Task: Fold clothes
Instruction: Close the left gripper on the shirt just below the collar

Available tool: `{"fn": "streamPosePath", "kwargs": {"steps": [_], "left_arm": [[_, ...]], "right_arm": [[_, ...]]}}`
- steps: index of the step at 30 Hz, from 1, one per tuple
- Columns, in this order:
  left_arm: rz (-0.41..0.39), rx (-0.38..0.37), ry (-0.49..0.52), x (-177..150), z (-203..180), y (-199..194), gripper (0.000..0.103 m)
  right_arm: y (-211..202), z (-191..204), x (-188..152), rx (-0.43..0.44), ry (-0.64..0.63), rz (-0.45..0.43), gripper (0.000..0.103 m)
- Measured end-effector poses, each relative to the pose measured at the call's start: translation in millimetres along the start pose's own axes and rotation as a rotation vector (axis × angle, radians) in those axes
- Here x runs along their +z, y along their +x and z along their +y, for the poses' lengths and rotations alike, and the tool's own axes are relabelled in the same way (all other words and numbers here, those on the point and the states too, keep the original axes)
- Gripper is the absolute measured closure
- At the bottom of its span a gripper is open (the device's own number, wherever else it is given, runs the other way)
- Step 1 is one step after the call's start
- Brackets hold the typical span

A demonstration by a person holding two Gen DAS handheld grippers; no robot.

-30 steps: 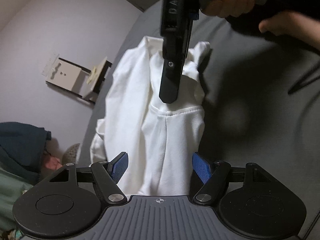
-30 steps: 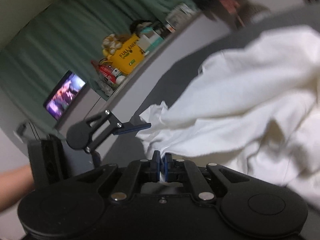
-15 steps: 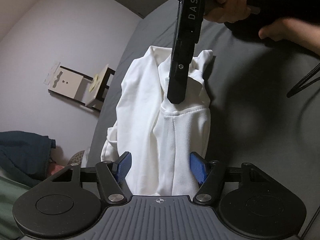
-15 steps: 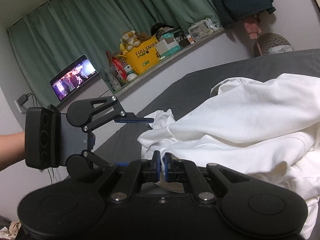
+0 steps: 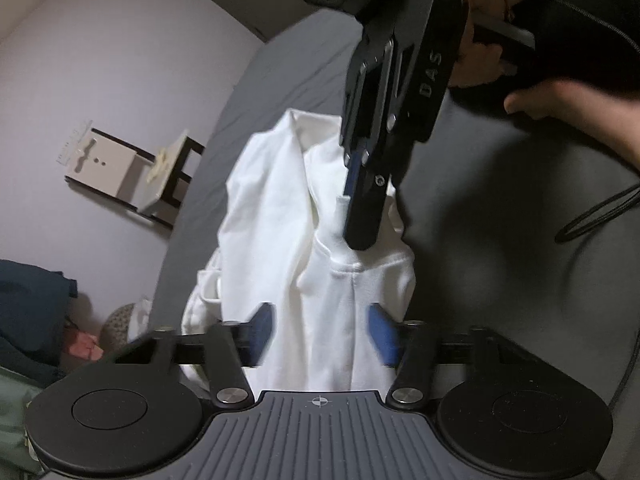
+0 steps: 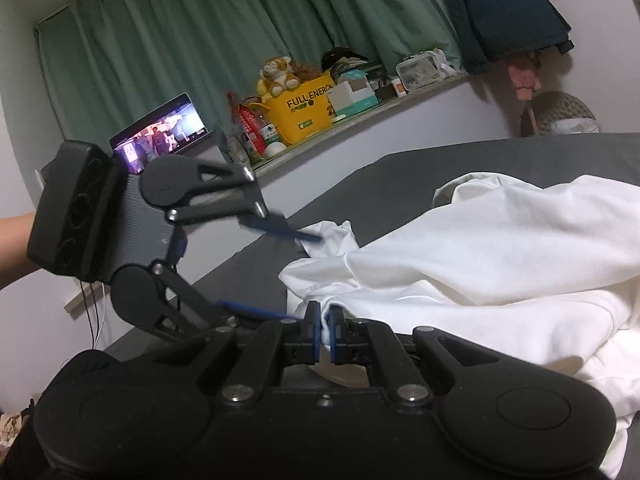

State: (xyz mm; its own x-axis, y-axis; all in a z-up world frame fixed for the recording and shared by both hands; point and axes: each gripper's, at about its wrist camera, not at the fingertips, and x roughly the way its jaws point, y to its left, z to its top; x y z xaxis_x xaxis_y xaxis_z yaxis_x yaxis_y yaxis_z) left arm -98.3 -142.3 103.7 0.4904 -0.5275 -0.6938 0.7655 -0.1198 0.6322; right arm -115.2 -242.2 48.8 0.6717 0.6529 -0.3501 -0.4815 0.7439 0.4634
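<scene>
A crumpled white garment (image 5: 288,216) lies on a dark grey bed (image 5: 500,240); it also shows in the right wrist view (image 6: 500,248). My right gripper (image 6: 325,328) is shut on an edge of the white garment and lifts it a little; in the left wrist view it (image 5: 360,224) comes down from above onto the cloth. My left gripper (image 5: 322,330) is open, its blue pads on either side of the garment's near part; in the right wrist view it (image 6: 276,272) reaches toward the cloth from the left.
A ledge (image 6: 360,120) under green curtains (image 6: 200,40) carries a yellow box, a plush toy and a laptop (image 6: 160,132). A small white side table (image 5: 120,168) stands by the wall. A black cable (image 5: 592,216) lies on the bed at right.
The right gripper has stayed shut on the cloth and levelled out from a tilt. The left gripper has moved closer to the garment, and its open pads now straddle the cloth.
</scene>
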Motion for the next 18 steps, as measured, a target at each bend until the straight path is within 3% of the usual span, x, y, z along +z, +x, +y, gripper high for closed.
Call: {"fn": "streamPosePath", "kwargs": {"steps": [6,8,14,15,18], "left_arm": [[0.007,-0.005,-0.004,4.5,-7.5,7.1,0.058],[0.018,0.009,-0.005,5.3,-8.7,8.5,0.067],[0.032,0.017,-0.006,6.7,-10.8,11.4,0.074],[0.031,0.019,-0.006,7.4,-11.5,11.4,0.082],[0.029,0.032,-0.013,8.8,-13.8,10.4,0.083]], "right_arm": [[-2.2,-0.9,0.6,0.009,0.008,-0.011,0.098],[-3.0,-1.2,0.8,0.012,0.01,-0.015,0.098],[-3.9,1.9,1.0,0.027,-0.005,-0.019,0.098],[-3.7,2.4,1.0,0.028,-0.008,-0.019,0.098],[-2.8,1.1,0.9,0.015,-0.002,-0.014,0.098]]}}
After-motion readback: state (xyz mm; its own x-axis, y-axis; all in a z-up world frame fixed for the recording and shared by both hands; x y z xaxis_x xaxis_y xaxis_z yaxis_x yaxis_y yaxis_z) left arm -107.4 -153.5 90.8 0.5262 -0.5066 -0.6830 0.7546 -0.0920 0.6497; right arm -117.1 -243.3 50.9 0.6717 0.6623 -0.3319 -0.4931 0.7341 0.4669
